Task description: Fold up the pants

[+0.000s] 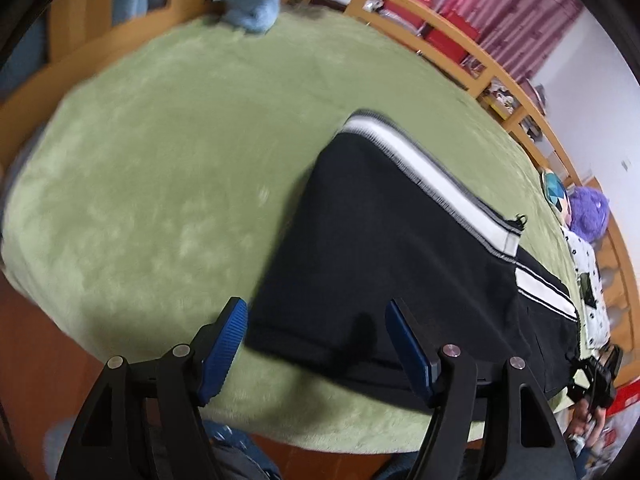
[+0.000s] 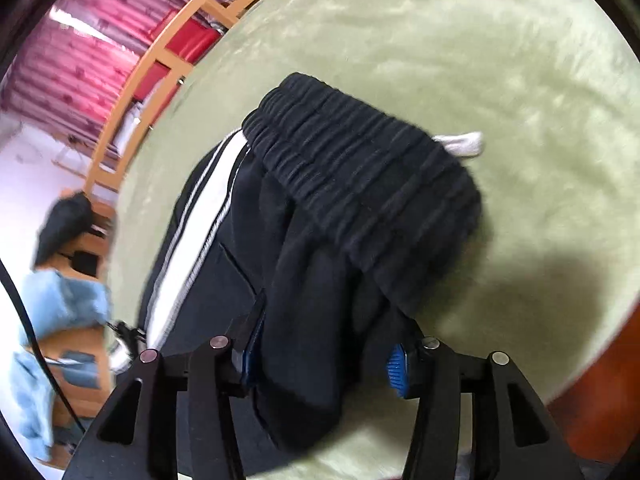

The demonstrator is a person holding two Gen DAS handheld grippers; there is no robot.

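I am looking at the black pants (image 1: 384, 280) lying folded on the green blanket (image 1: 168, 184). My left tool (image 1: 316, 344) is hanging released over their near edge, its blue pads apart and gripping nothing. My right tool (image 2: 324, 356) is straddling bunched cloth below the waistband (image 2: 360, 160), though I cannot tell whether its pads are pressing.
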